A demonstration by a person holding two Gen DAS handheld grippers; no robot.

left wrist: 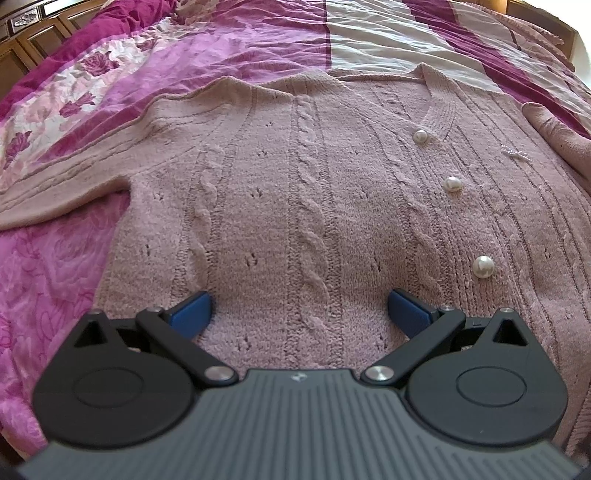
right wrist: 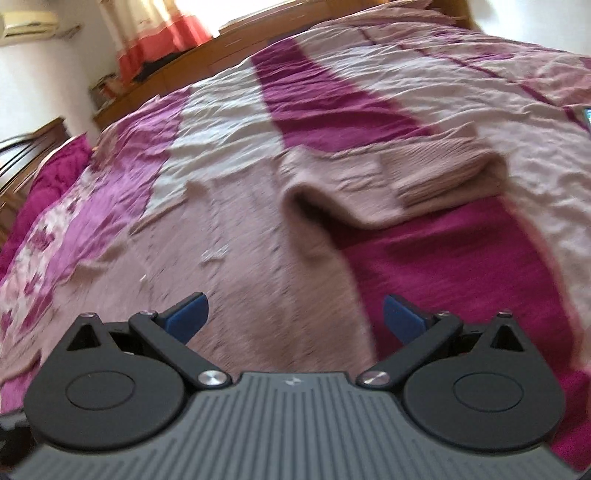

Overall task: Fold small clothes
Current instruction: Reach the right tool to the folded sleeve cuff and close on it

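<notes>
A dusty-pink cable-knit cardigan (left wrist: 314, 192) with pearl buttons (left wrist: 452, 183) lies flat, front up, on the bed. Its left sleeve (left wrist: 74, 177) stretches out to the left. My left gripper (left wrist: 299, 310) hovers open over the cardigan's lower front, blue fingertips (left wrist: 192, 308) wide apart with nothing between them. In the blurred right wrist view the cardigan's body (right wrist: 258, 258) fills the lower middle and its right sleeve (right wrist: 424, 177) lies bent across the bedspread. My right gripper (right wrist: 295, 314) is open above the cardigan's right edge.
A magenta, pink and cream bedspread (left wrist: 221, 48) covers the bed, with a rose print at the left. Another pink knit piece (left wrist: 535, 40) lies at the far right. Wooden furniture (right wrist: 155, 77), a curtain (right wrist: 159, 33) and an air conditioner (right wrist: 29, 24) stand beyond the bed.
</notes>
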